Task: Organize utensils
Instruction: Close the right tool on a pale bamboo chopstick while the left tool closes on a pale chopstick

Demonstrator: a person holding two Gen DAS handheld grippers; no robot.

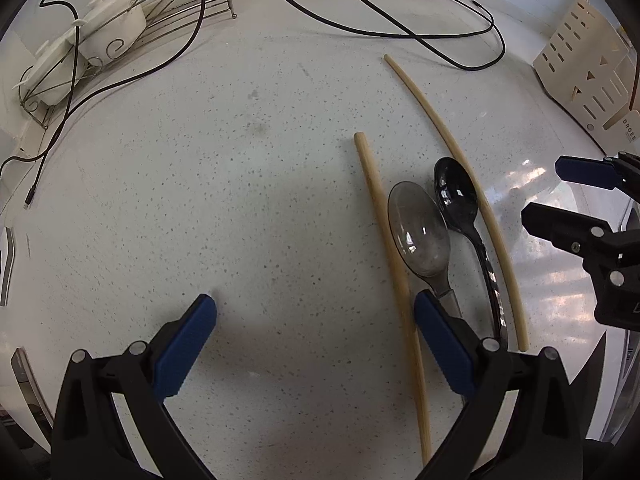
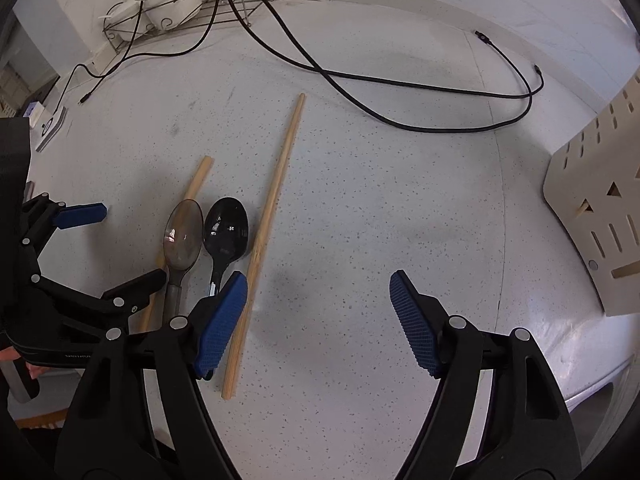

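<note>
Two wooden chopsticks and two spoons lie side by side on the speckled white counter. In the left wrist view the near chopstick [image 1: 396,264], a translucent grey spoon [image 1: 420,232], a black spoon [image 1: 458,196] and the far chopstick [image 1: 472,192] sit to the right of my open, empty left gripper [image 1: 316,316]. In the right wrist view the grey spoon [image 2: 183,236], black spoon [image 2: 226,228] and long chopstick [image 2: 272,216] lie left of my open, empty right gripper [image 2: 318,292]; the other chopstick [image 2: 198,180] is partly hidden under the grey spoon.
A cream slotted utensil holder [image 1: 584,68] stands at the right [image 2: 600,216]. A wire rack with white lidded bowls [image 1: 100,36] sits at the back left [image 2: 172,4]. Black cables [image 1: 400,24] trail across the back of the counter [image 2: 400,100].
</note>
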